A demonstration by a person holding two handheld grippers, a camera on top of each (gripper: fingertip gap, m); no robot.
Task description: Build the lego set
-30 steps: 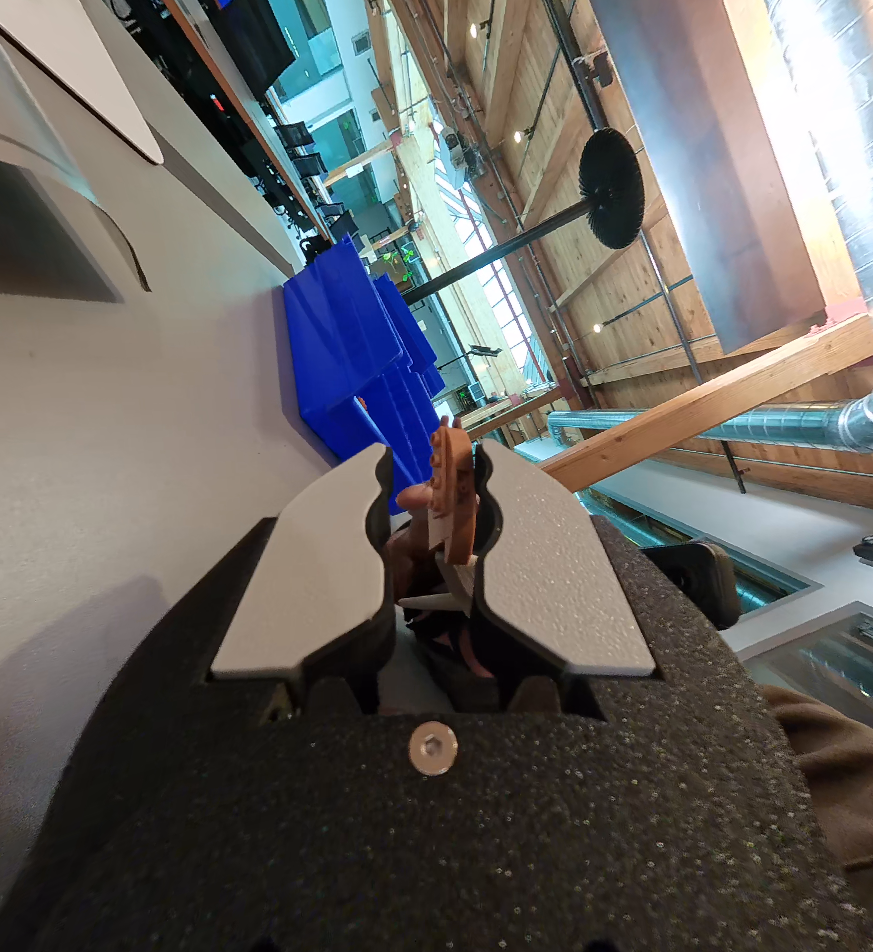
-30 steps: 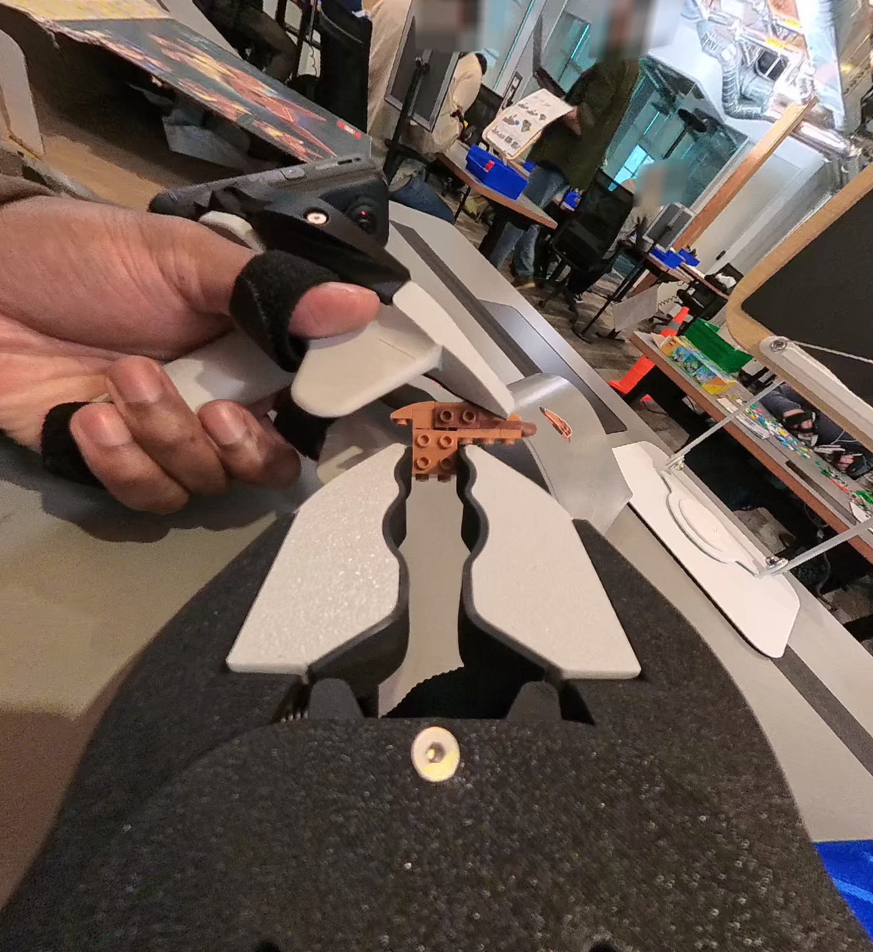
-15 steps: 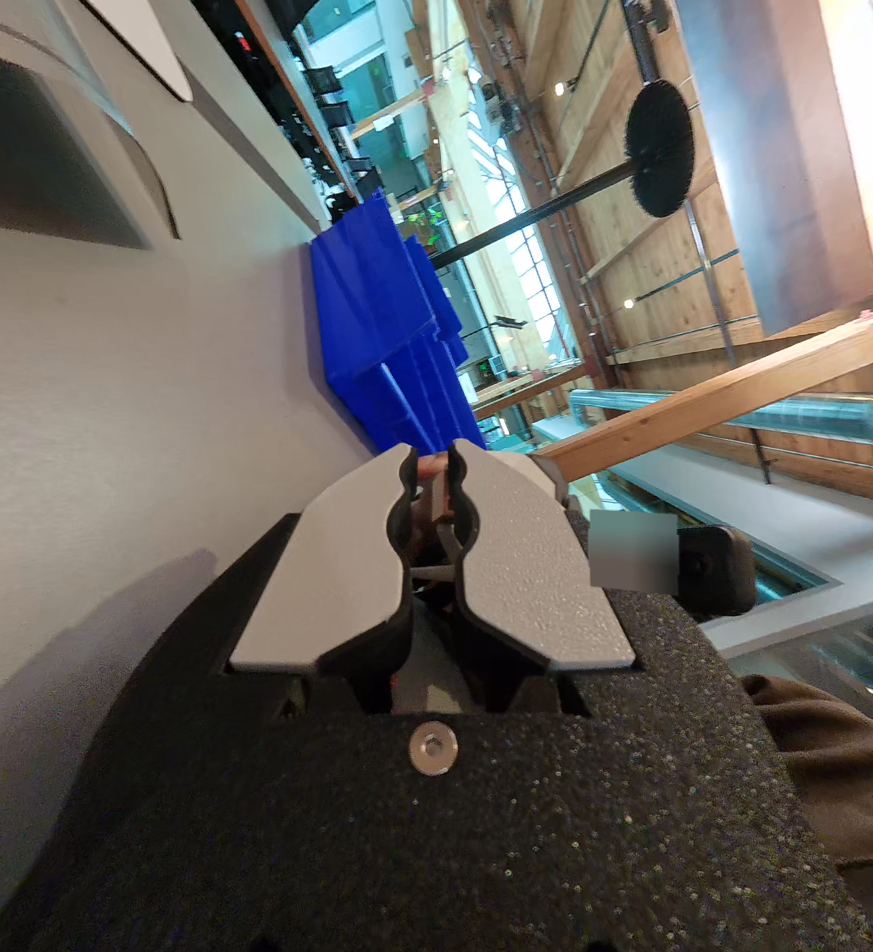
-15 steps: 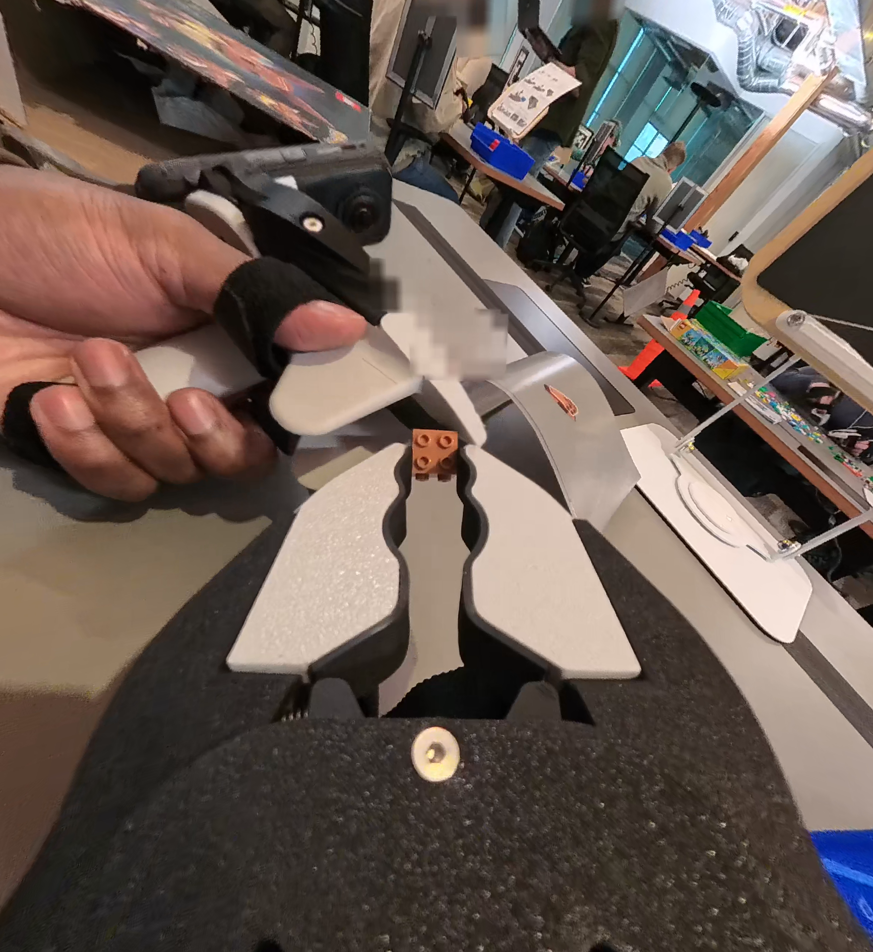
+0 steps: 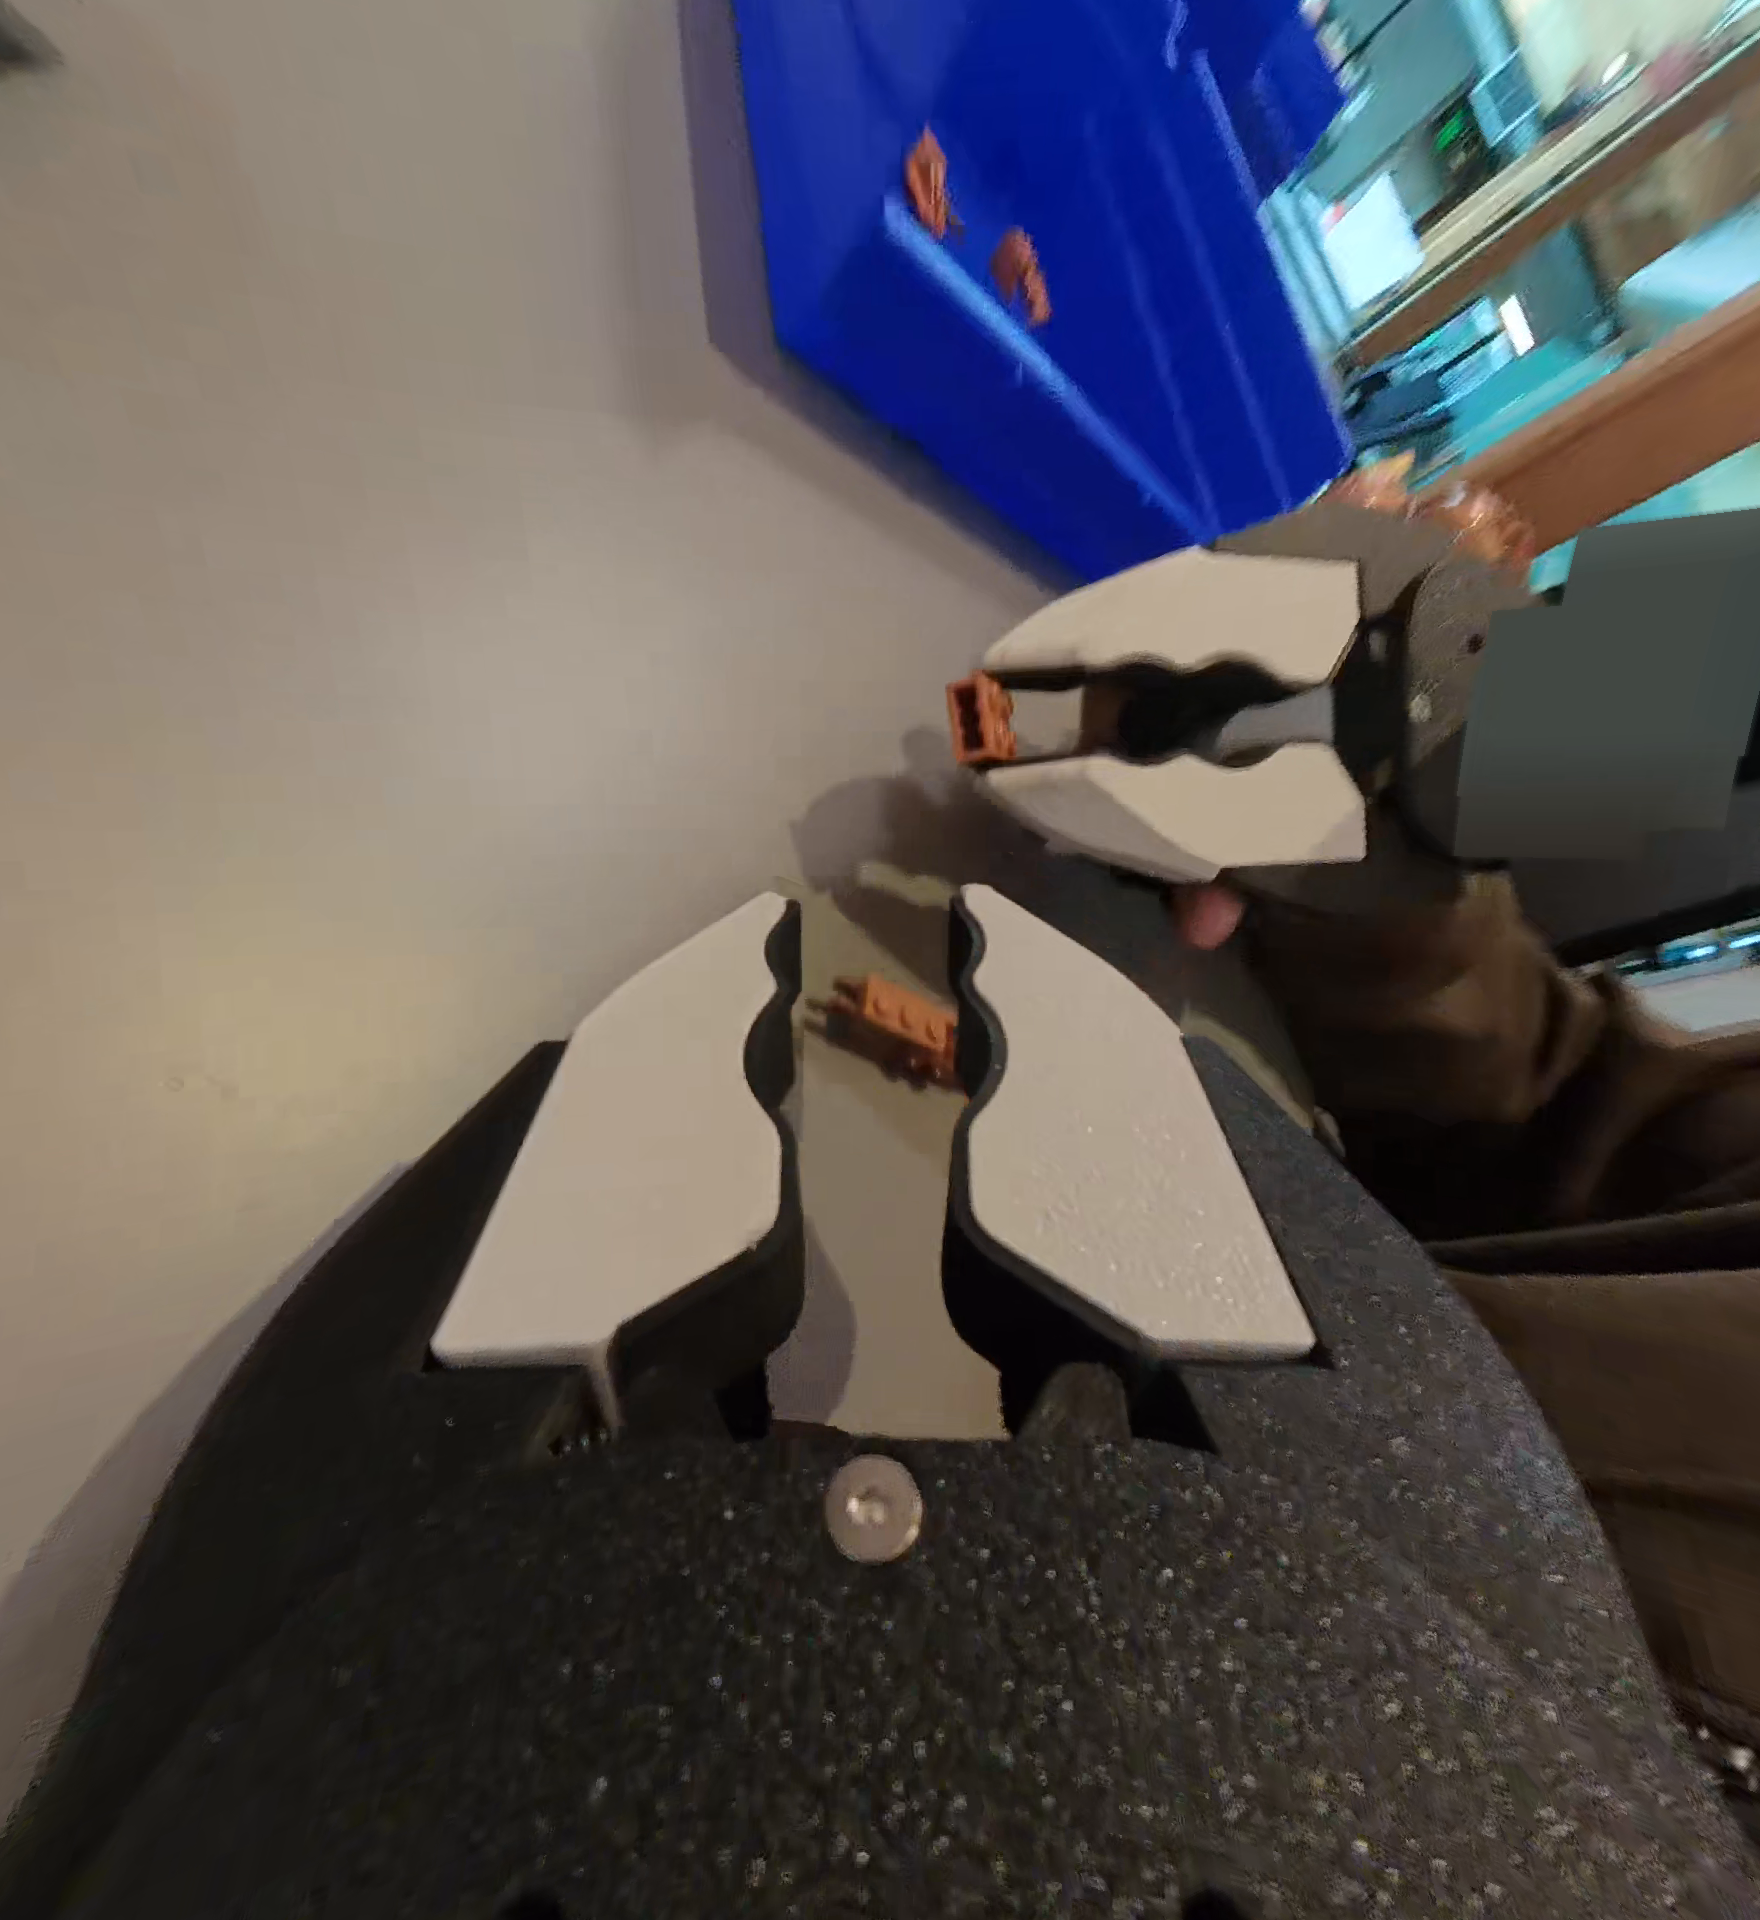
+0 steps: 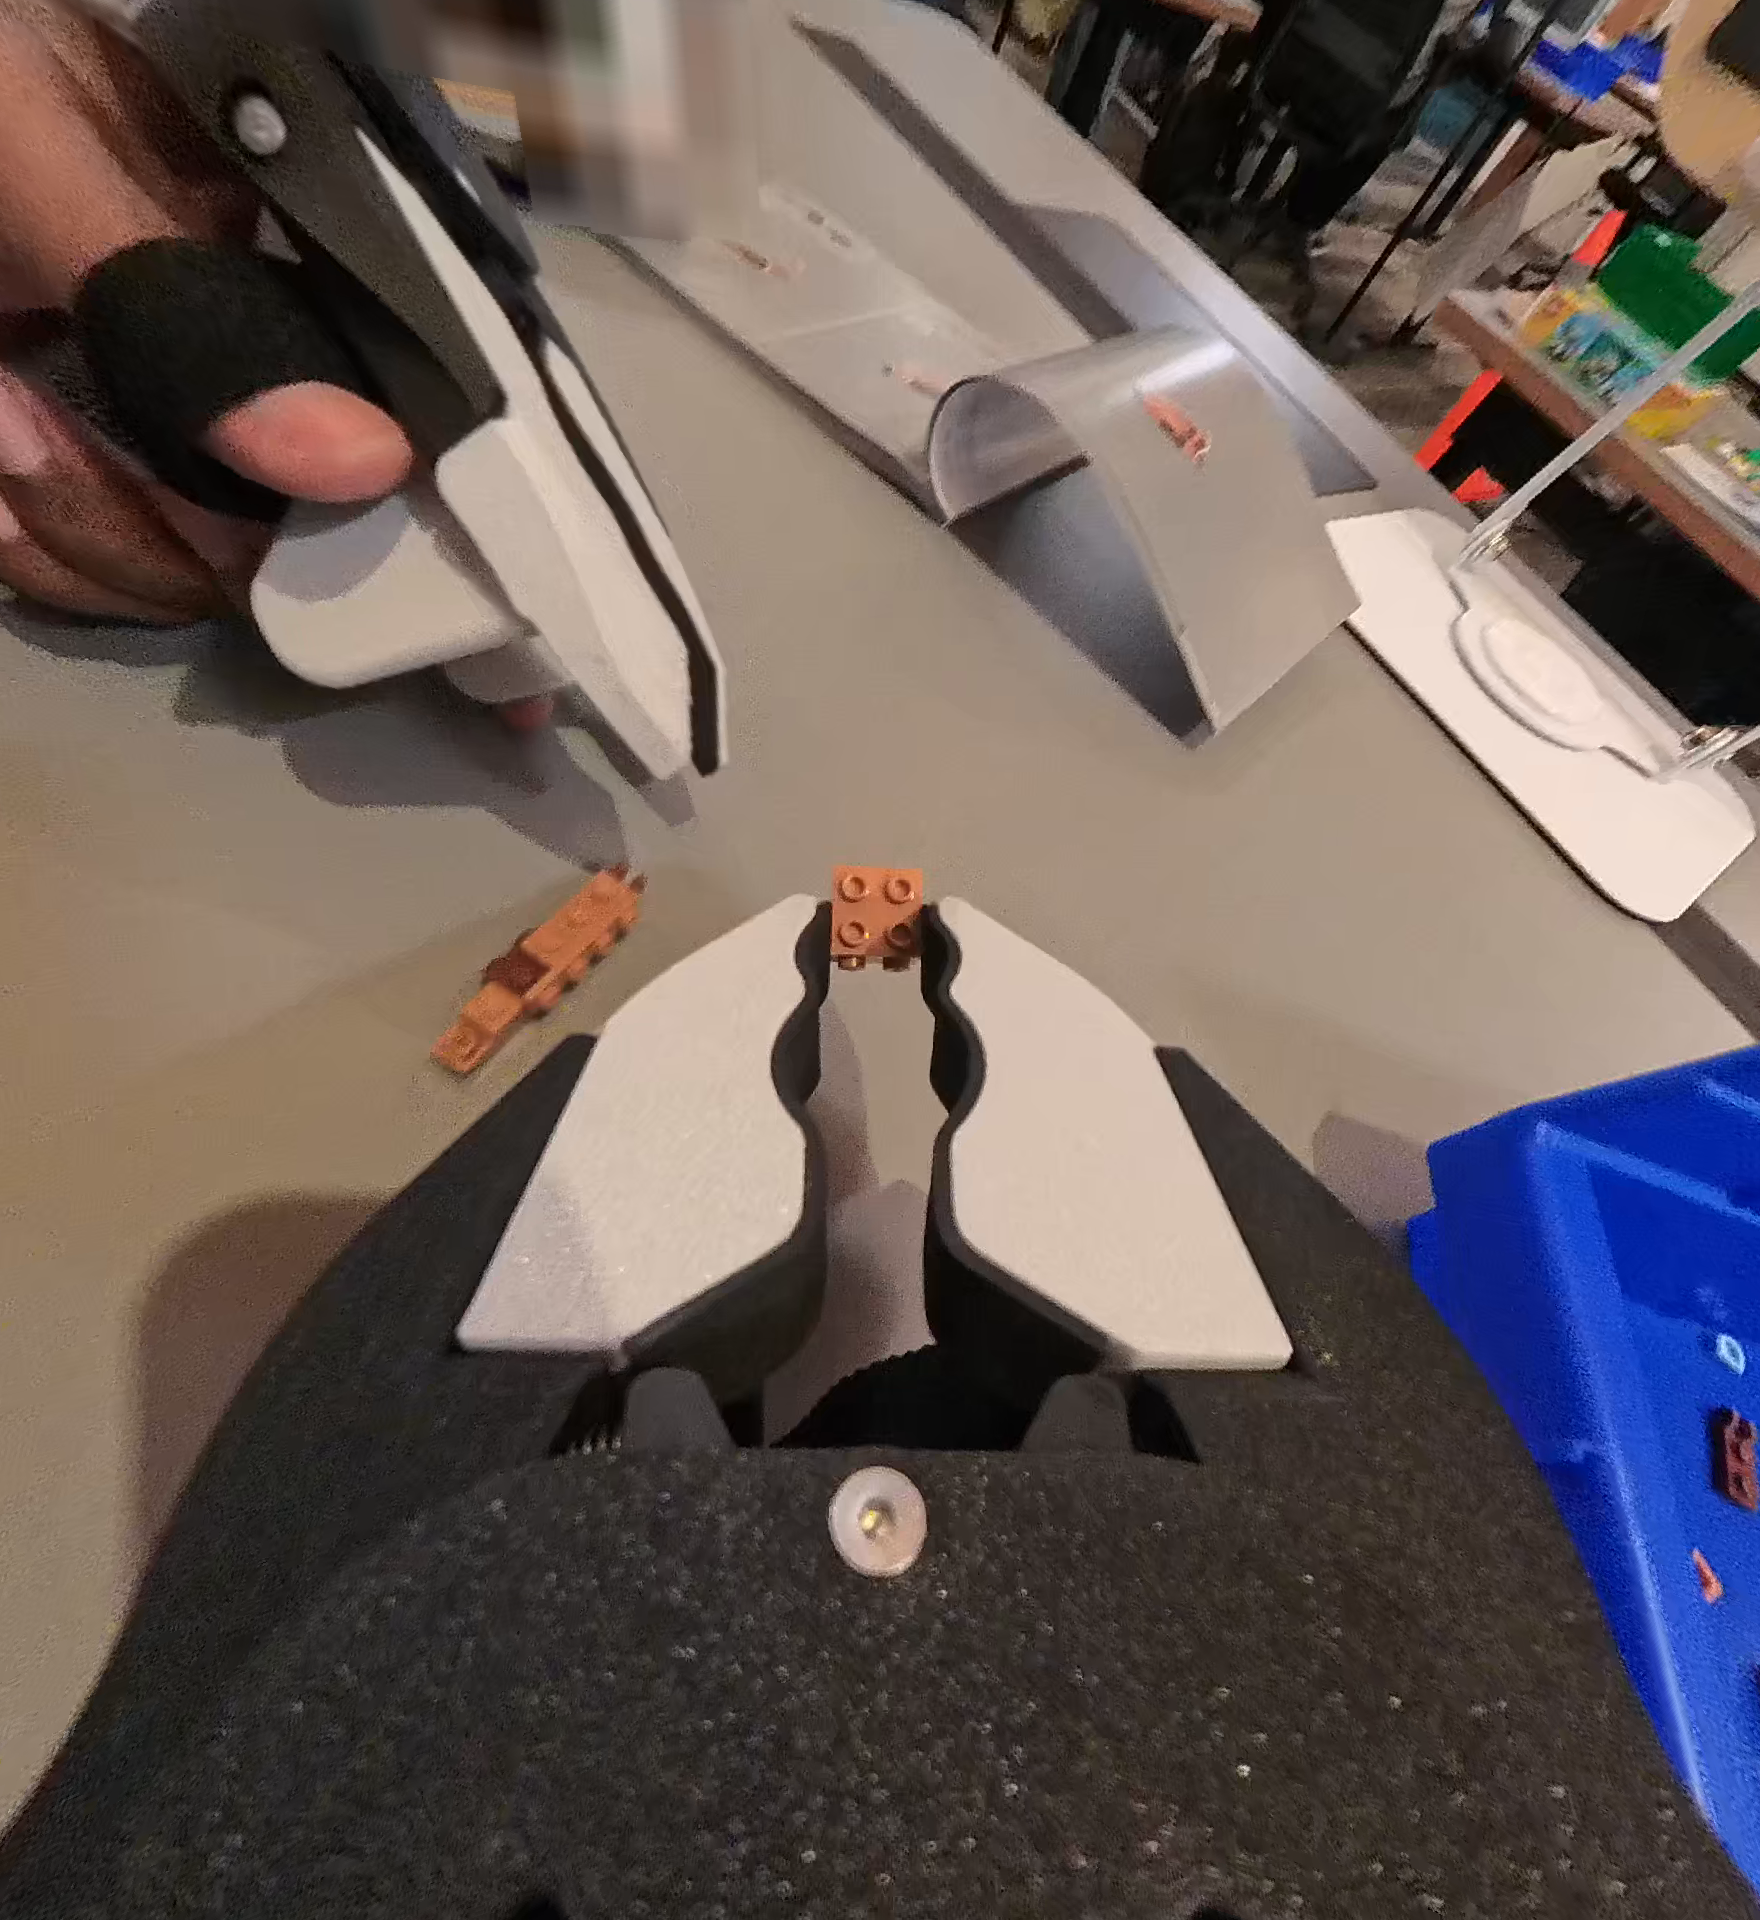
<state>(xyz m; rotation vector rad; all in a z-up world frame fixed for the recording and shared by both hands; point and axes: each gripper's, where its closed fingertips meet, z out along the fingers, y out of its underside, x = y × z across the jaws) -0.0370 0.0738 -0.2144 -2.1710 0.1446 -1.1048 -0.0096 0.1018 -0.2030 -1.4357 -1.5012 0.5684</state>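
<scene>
A brown lego assembly (image 6: 543, 966) lies flat on the grey table (image 6: 180, 935). In the left wrist view the assembly (image 5: 897, 1029) shows through the gap between my left gripper's fingers. My left gripper (image 5: 871, 914) is open and empty, just above the assembly; in the right wrist view it (image 6: 684, 753) hangs over the table, held by a hand. My right gripper (image 6: 878, 914) is shut on a small brown studded brick (image 6: 878, 914) at its fingertips, off the table. The left wrist view shows the right gripper (image 5: 990, 722) and its brick (image 5: 980, 722) to the right.
A blue parts bin (image 6: 1634, 1299) with loose brown pieces (image 6: 1733, 1470) stands at the right; it also shows in the left wrist view (image 5: 959, 312). A curved clear stand (image 6: 1146, 499) and a white base plate (image 6: 1562, 707) sit farther back. Other tables stand beyond. Tip to tip, the grippers are about 5 centimeters apart.
My left gripper has opened and let go of the brown assembly, which now lies on the table. Both grippers have tipped down towards the table and moved apart. The right still holds its brick.
</scene>
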